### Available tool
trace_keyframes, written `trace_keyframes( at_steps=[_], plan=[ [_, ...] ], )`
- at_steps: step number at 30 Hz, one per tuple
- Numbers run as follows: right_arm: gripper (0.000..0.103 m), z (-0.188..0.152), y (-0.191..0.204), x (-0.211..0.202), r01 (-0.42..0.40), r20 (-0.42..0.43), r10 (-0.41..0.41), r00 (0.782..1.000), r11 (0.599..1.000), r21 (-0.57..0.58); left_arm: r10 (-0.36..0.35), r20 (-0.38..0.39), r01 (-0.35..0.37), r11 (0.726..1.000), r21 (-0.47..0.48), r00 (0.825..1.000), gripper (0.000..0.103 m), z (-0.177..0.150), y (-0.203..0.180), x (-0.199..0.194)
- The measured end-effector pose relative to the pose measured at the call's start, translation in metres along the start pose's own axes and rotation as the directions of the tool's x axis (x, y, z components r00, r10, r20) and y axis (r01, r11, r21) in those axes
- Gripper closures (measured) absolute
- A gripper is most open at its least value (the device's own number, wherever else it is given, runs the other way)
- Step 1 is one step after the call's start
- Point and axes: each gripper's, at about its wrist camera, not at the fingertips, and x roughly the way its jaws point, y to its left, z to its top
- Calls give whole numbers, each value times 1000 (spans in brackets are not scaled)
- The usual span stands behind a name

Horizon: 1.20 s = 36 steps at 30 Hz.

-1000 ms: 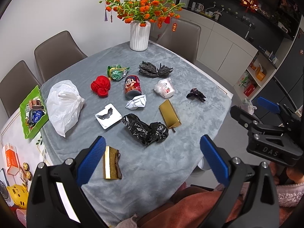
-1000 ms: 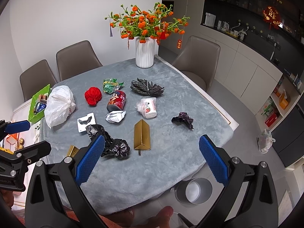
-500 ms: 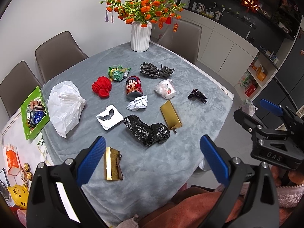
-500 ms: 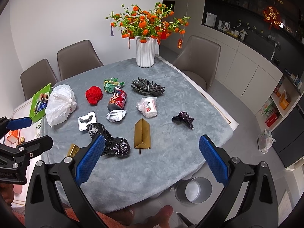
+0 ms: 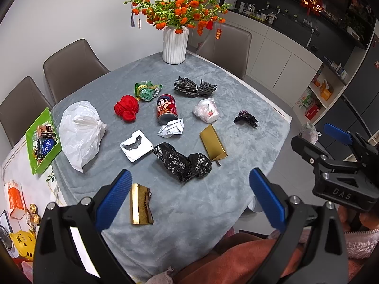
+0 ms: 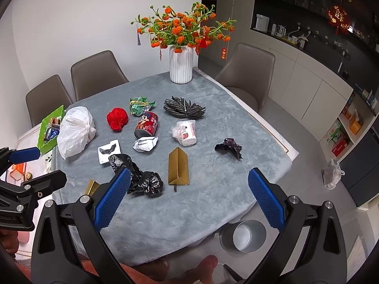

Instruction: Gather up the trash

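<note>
Over the last second I had eased both claws slightly nearer the table [image 5: 236,90]; nothing on it had moved. The left claw [image 5: 190,197] stood spread and empty, gold box [image 5: 140,204] just beside its left finger, black bag [image 5: 182,161] ahead. The right claw [image 6: 188,197] was likewise spread and empty, bin [image 6: 244,235] below it. Collection had not begun; I judged the bag first.
</note>
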Motion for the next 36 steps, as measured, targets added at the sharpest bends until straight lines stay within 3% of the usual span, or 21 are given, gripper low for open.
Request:
trace_keyframes(
  at_steps=[21,36],
  plan=[
    [7,-2,5,4,-28,-8,28,1000,1000,-10,10,1,-10,1000,-3,1000,4,-7,-1,1],
    [7,-6,30,17,-80,-43,77,996,995,-65,77,-12,-78,993,-92,997,4,-19,29,6]
  ],
)
